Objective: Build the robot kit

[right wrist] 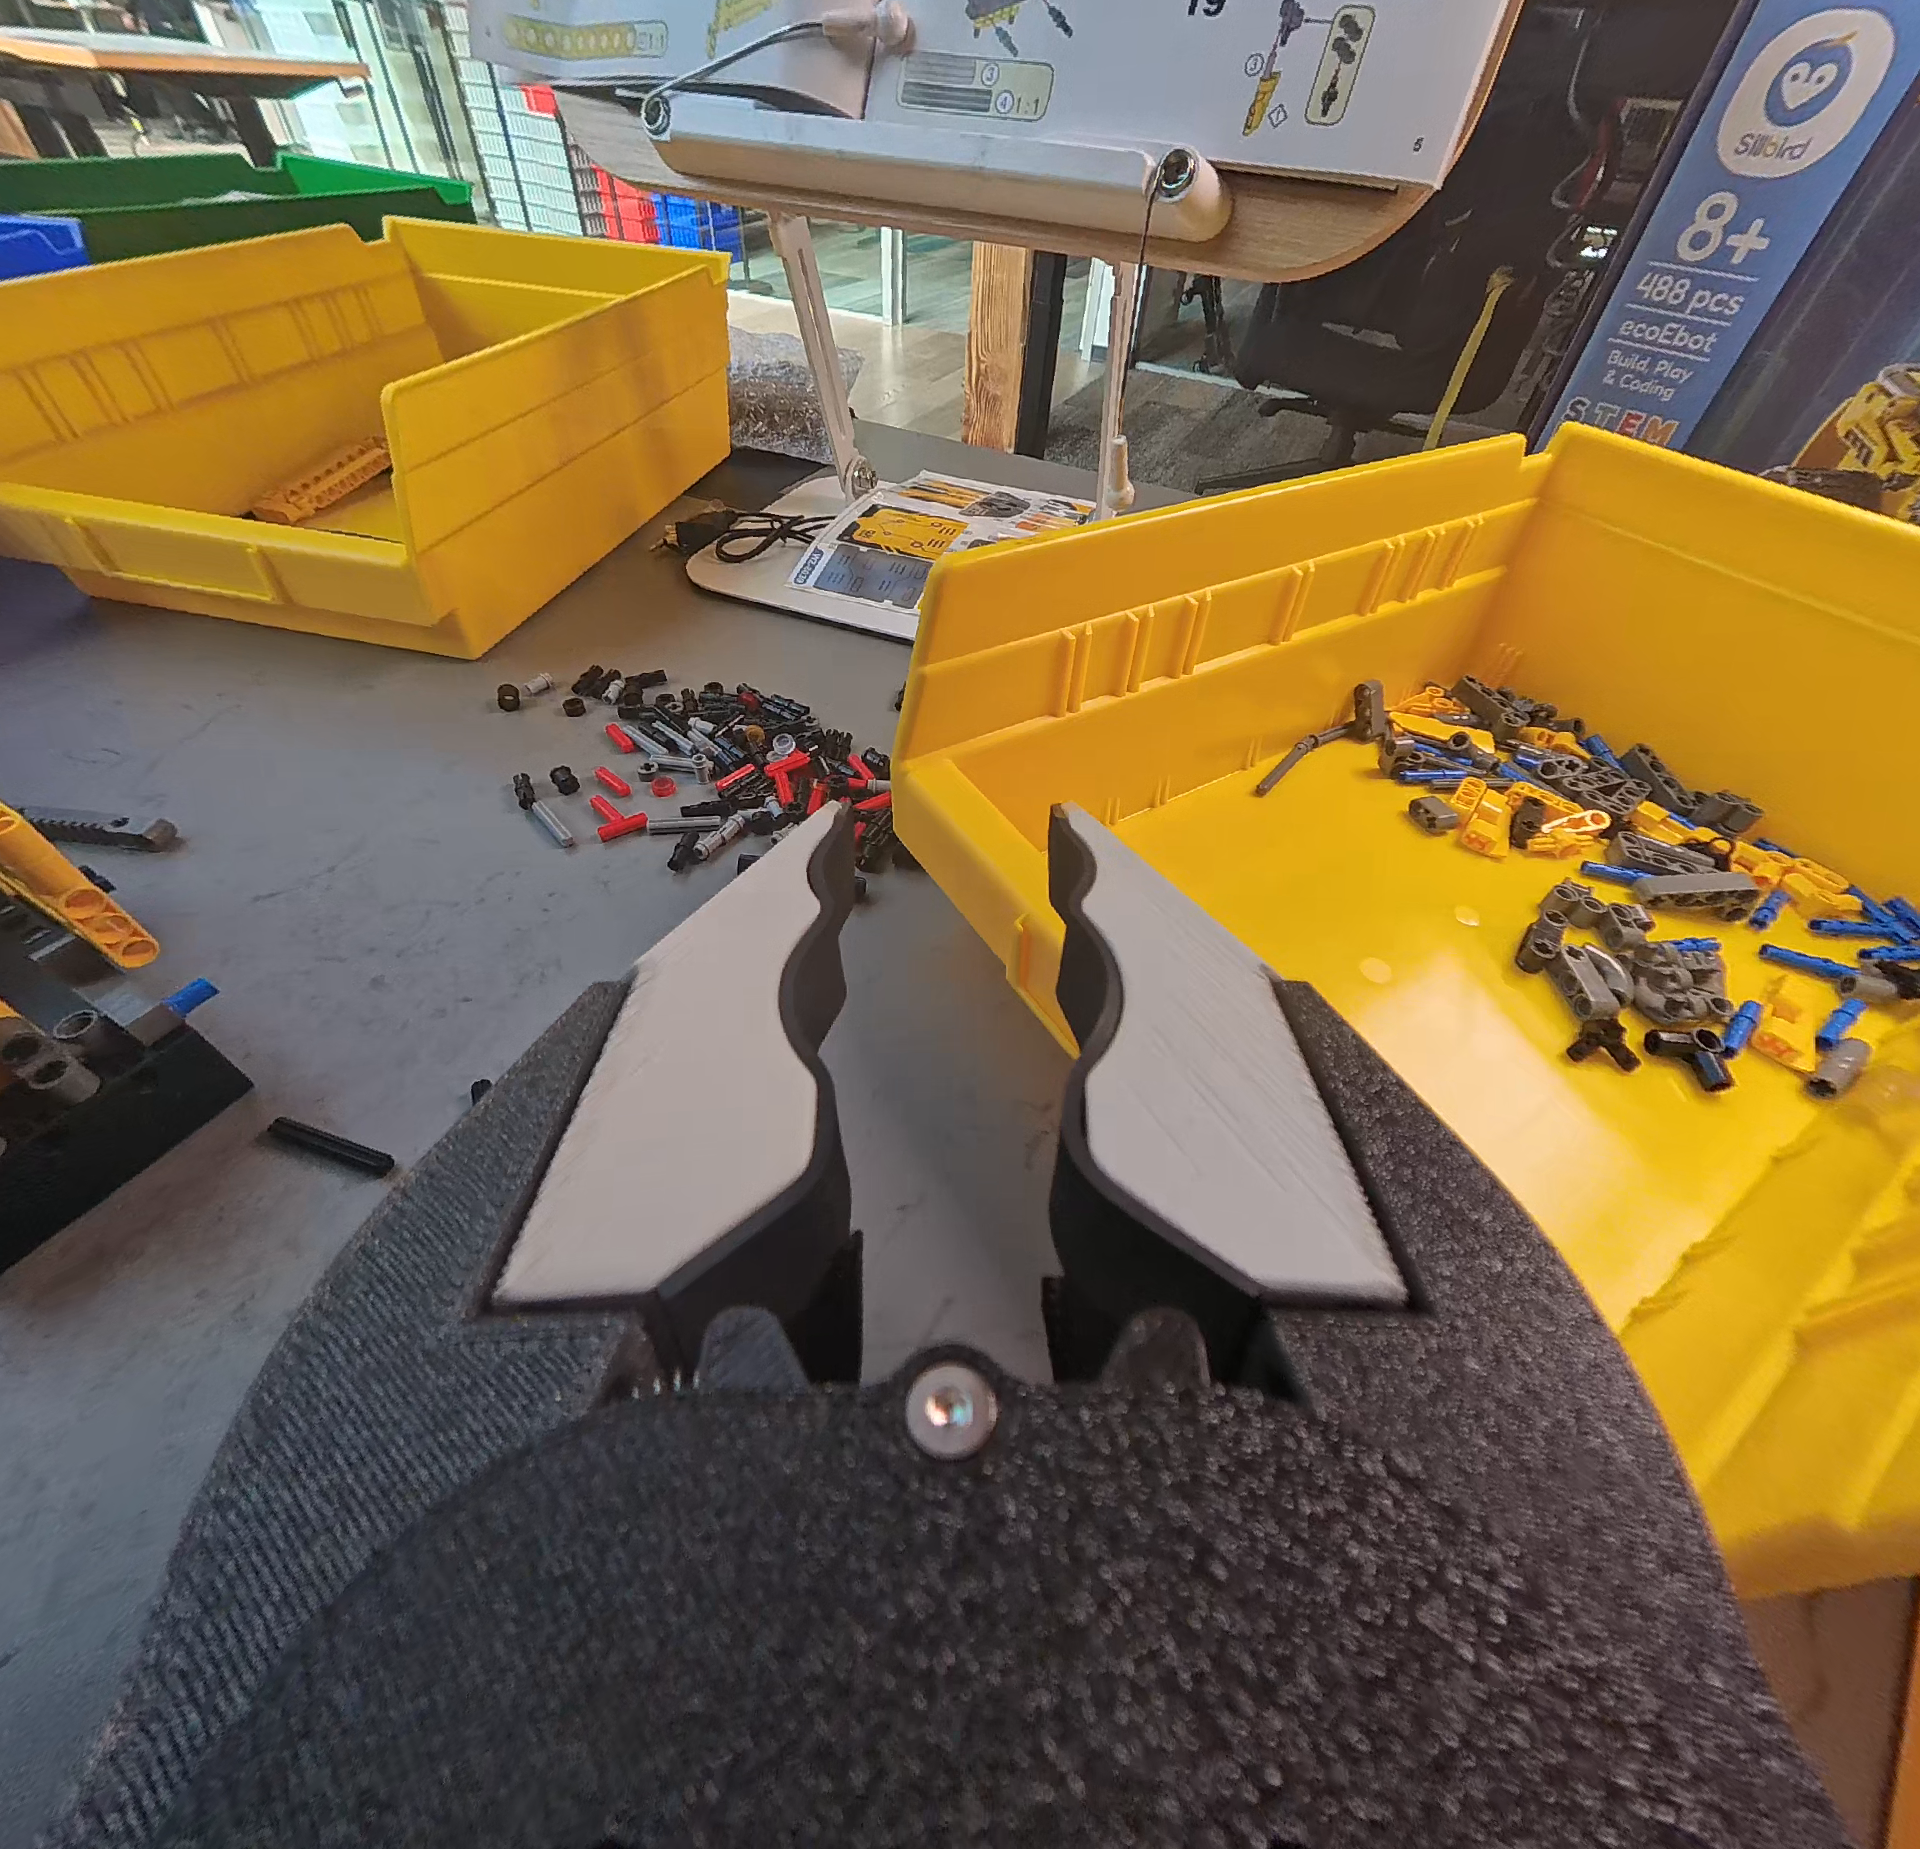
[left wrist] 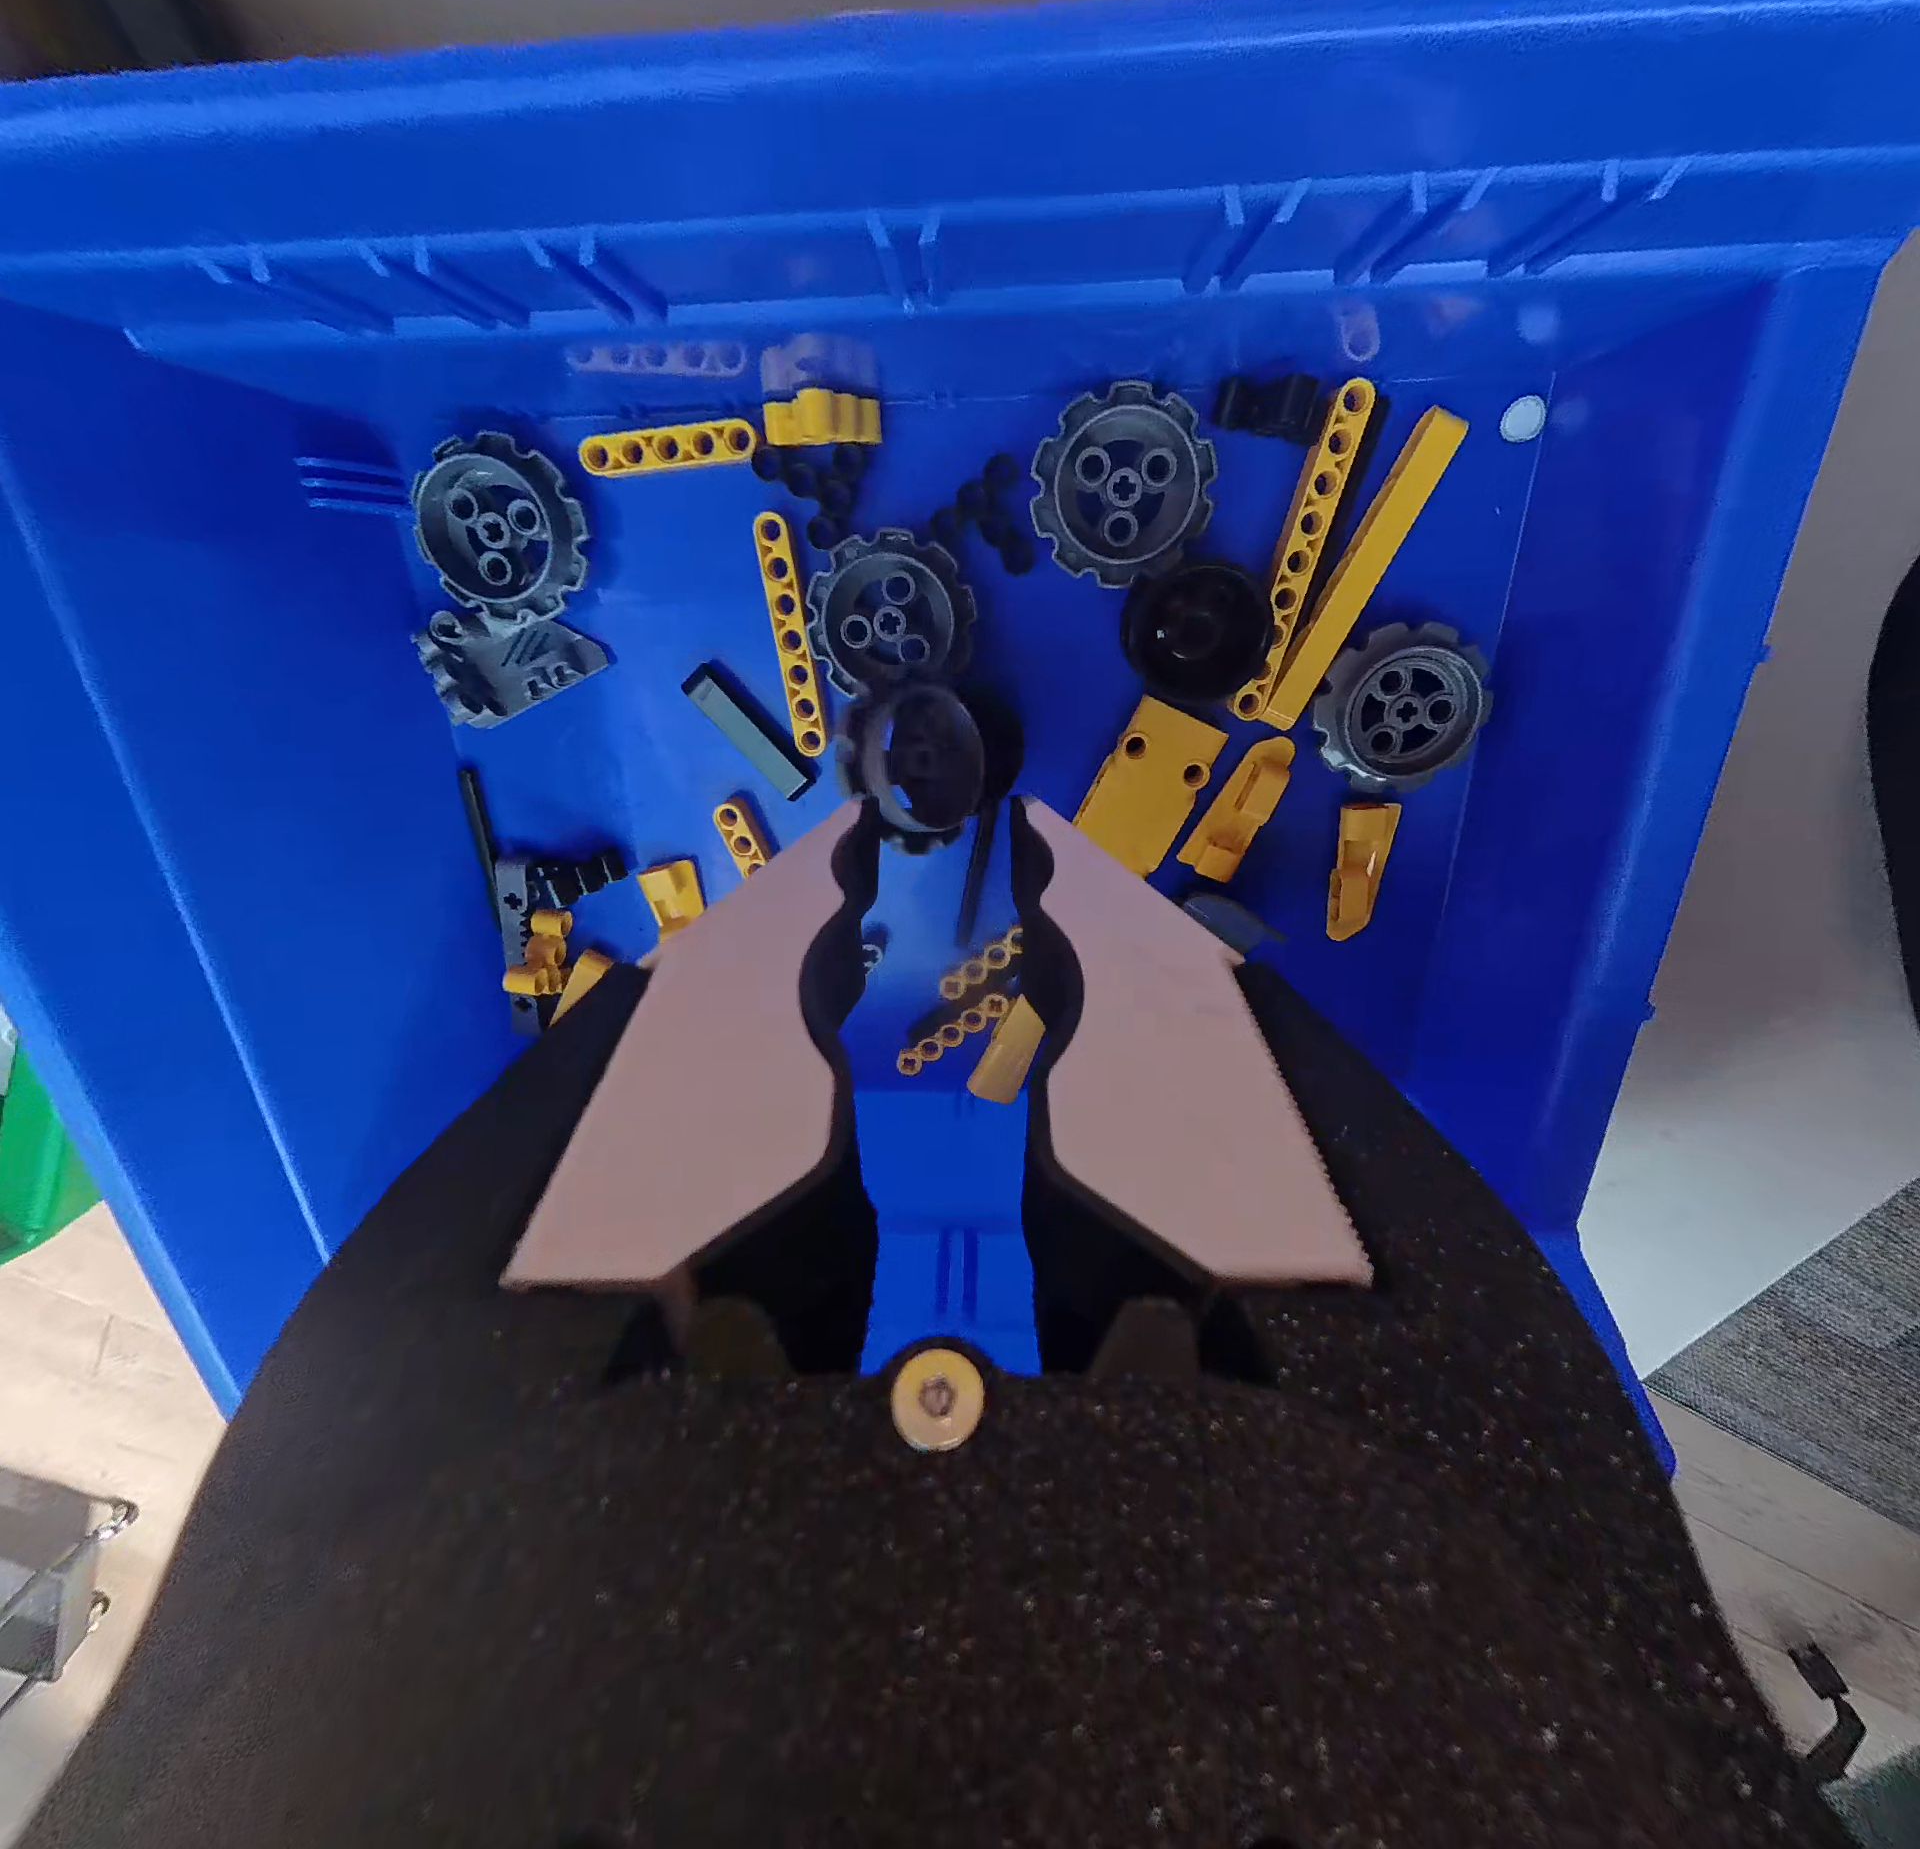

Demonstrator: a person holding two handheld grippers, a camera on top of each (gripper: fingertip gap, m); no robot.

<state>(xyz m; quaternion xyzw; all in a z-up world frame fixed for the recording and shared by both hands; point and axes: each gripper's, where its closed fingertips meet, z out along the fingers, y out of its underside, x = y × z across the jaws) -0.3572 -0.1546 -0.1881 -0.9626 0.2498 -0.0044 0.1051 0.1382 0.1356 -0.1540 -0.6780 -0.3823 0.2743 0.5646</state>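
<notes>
Left wrist view, fingers?
Left gripper (left wrist: 937,812) narrowly apart, tips flanking black ring (left wrist: 914,760); clamped or only touching, cannot tell.
Ring where?
Blurred, seemingly raised above floor of blue bin (left wrist: 260,760), likely to clear gears (left wrist: 1122,480) and yellow beams (left wrist: 790,636).
Right?
Right gripper (right wrist: 951,823) spread, empty, probably parked over grey table (right wrist: 312,916) between pin pile (right wrist: 727,760) and yellow bin (right wrist: 1195,604).
Room?
Booklet stand (right wrist: 935,158), second yellow bin (right wrist: 520,449), glass partitions behind.
</notes>
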